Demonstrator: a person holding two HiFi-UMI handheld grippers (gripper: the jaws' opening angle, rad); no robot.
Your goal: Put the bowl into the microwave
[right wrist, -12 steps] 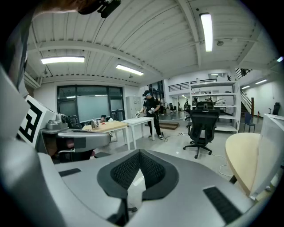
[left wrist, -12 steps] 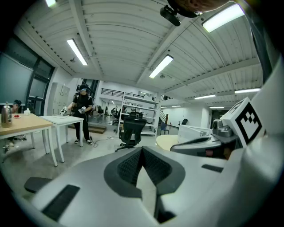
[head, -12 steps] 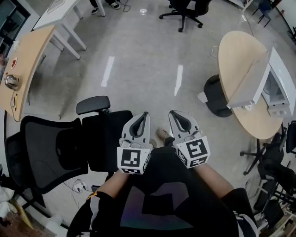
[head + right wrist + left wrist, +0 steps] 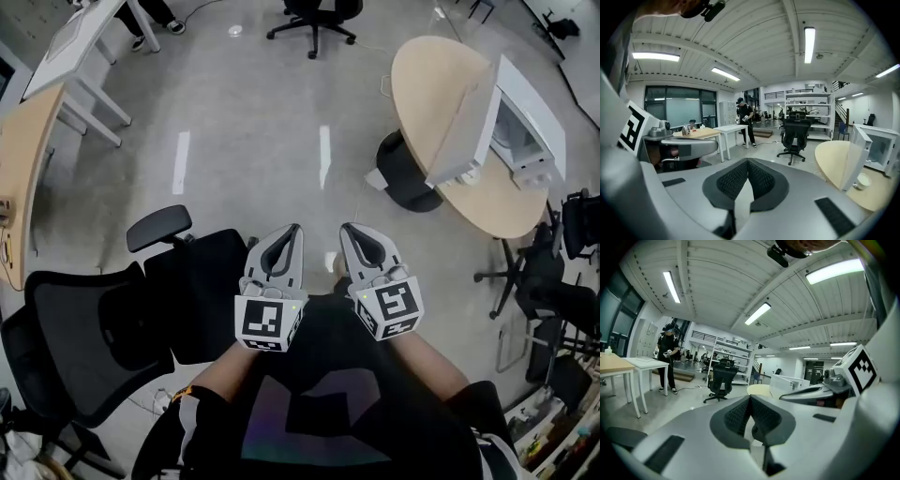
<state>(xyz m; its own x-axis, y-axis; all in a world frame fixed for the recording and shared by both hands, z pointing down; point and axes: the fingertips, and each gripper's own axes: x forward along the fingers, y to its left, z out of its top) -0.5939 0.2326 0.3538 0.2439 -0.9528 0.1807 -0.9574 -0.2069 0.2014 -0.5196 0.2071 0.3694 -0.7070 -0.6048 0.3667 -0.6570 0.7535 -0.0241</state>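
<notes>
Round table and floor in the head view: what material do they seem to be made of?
The round table has a pale beige, matt top, probably wood or wood-look laminate. No grain shows, so which of the two stays open. The floor looks like polished concrete or a smooth grey coating, since ceiling lights reflect in it as bright streaks.

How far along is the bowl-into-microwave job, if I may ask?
Done: the white microwave stands with its door open on the round wooden table. In hand: nothing; the left hand-held gripper and right hand-held gripper are shut, empty. Left: reach the small white bowl by that door and put it inside.
</notes>
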